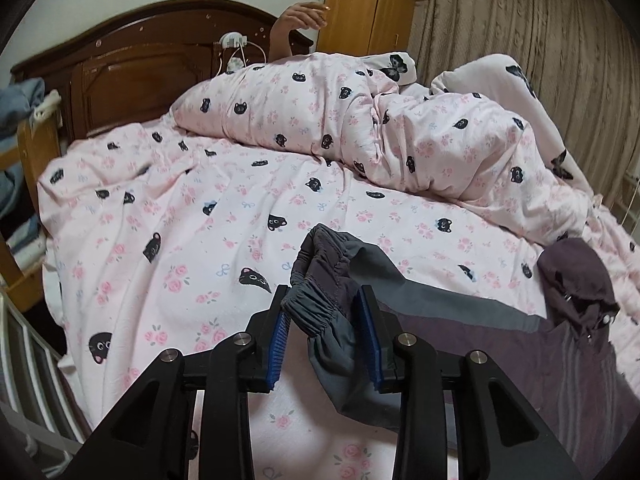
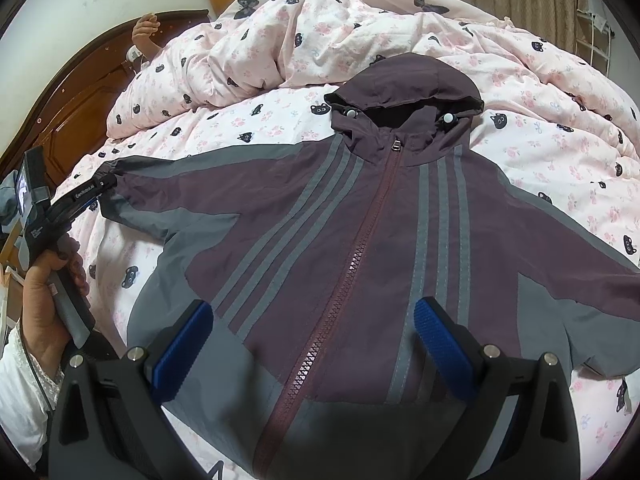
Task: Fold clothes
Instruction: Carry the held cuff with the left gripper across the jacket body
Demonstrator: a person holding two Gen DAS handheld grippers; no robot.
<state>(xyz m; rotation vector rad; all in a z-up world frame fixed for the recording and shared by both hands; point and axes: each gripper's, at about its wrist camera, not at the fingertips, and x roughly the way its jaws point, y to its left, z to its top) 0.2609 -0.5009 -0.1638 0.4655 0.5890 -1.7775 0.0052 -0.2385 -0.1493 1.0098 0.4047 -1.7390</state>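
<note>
A purple and grey hooded jacket (image 2: pixel 360 216) lies face up and zipped on the bed, hood (image 2: pixel 404 84) toward the headboard. My left gripper (image 1: pixel 324 312) is shut on the elastic cuff of the jacket's left-hand sleeve (image 1: pixel 320 280) and holds it just above the sheet; it also shows at the left of the right wrist view (image 2: pixel 106 180). My right gripper (image 2: pixel 316 328) is open and empty, hovering over the jacket's lower front, one blue pad (image 2: pixel 184 344) on each side of the zipper.
The bed has a pink sheet (image 1: pixel 192 232) with cat faces and roses. A bunched duvet (image 1: pixel 360 120) lies across the far side. A wooden headboard (image 1: pixel 128 68), a wardrobe (image 1: pixel 360 4) and a curtain (image 1: pixel 540 32) stand behind. A doll's arm (image 1: pixel 292 24) sticks up at the headboard.
</note>
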